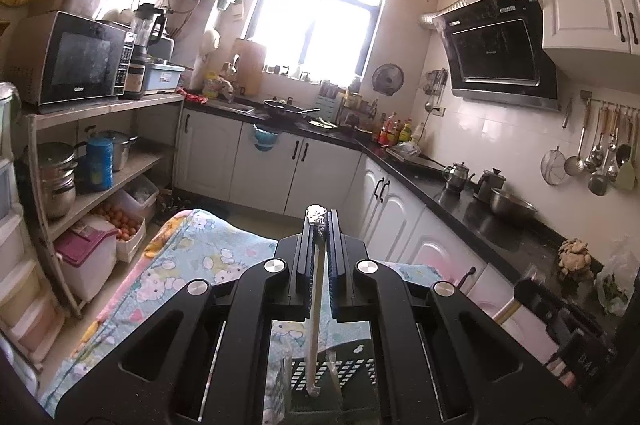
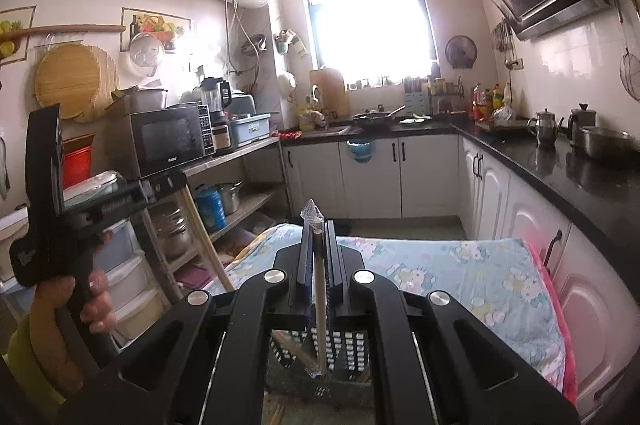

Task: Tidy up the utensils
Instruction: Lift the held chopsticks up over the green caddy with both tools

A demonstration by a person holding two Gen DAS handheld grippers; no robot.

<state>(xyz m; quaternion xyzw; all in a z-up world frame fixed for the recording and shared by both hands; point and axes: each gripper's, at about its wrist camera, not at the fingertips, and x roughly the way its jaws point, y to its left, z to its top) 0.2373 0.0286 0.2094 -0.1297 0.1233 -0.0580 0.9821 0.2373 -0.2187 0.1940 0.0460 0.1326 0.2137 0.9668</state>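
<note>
My left gripper is shut on a pale wrapped chopstick that hangs down between the jaws into a dark perforated basket below. My right gripper is shut on another wrapped chopstick, its plastic wrap sticking out above the tips, its lower end over the same kind of dark perforated basket. The left gripper with the hand holding it also shows in the right wrist view, holding its chopstick at the left.
A table with a light blue cartoon cloth lies under the grippers, also in the right wrist view. White cabinets and a black counter run on the right. A shelf with a microwave and pots stands on the left.
</note>
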